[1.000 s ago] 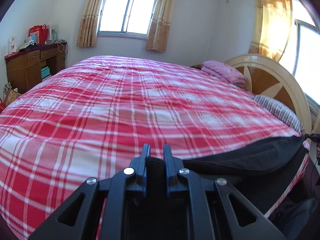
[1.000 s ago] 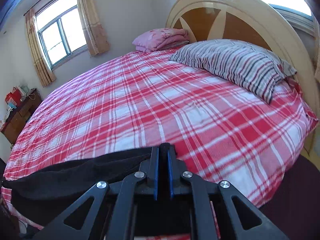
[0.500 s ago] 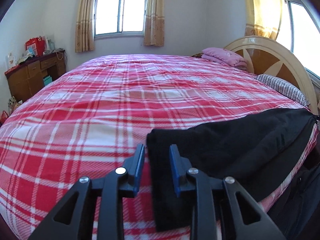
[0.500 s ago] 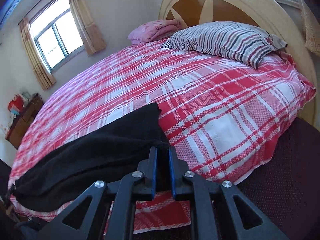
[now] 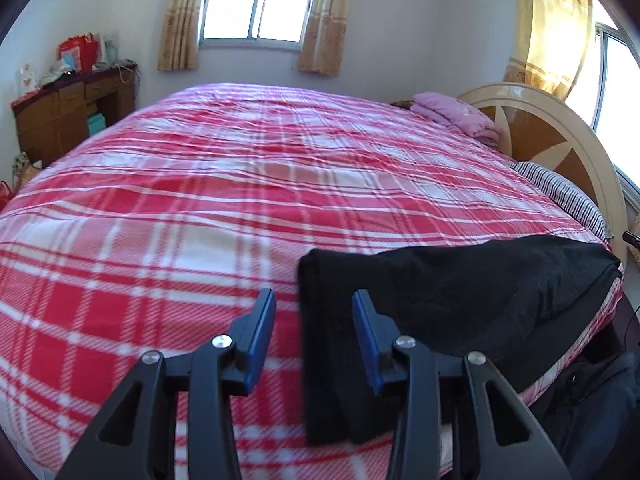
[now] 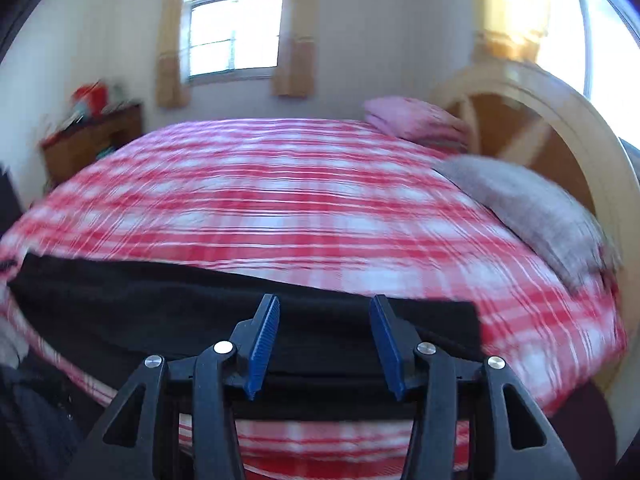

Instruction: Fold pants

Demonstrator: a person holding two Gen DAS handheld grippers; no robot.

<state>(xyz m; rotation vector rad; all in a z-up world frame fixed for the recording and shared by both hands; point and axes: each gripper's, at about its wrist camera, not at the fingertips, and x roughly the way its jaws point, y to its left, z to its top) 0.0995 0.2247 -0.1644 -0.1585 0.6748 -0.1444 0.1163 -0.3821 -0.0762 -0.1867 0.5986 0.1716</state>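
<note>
The black pants (image 5: 460,292) lie flat along the near edge of the red plaid bed (image 5: 240,184), one end hanging over the side. My left gripper (image 5: 314,304) is open, its jaws apart over the pants' left end, holding nothing. In the right wrist view the pants (image 6: 168,308) stretch across the near edge of the bed (image 6: 304,200). My right gripper (image 6: 324,312) is open just above their right end, empty. This view is motion-blurred.
A striped pillow (image 5: 560,196) and folded pink bedding (image 5: 456,114) lie by the curved wooden headboard (image 5: 560,148) at right. A wooden dresser (image 5: 68,112) stands at far left. Dark fabric (image 5: 600,408) hangs below the bed's near right edge.
Both grippers were shut on the pants a second ago. The left let go first, then the right, and the pants now lie on the bed. The right view swung left.
</note>
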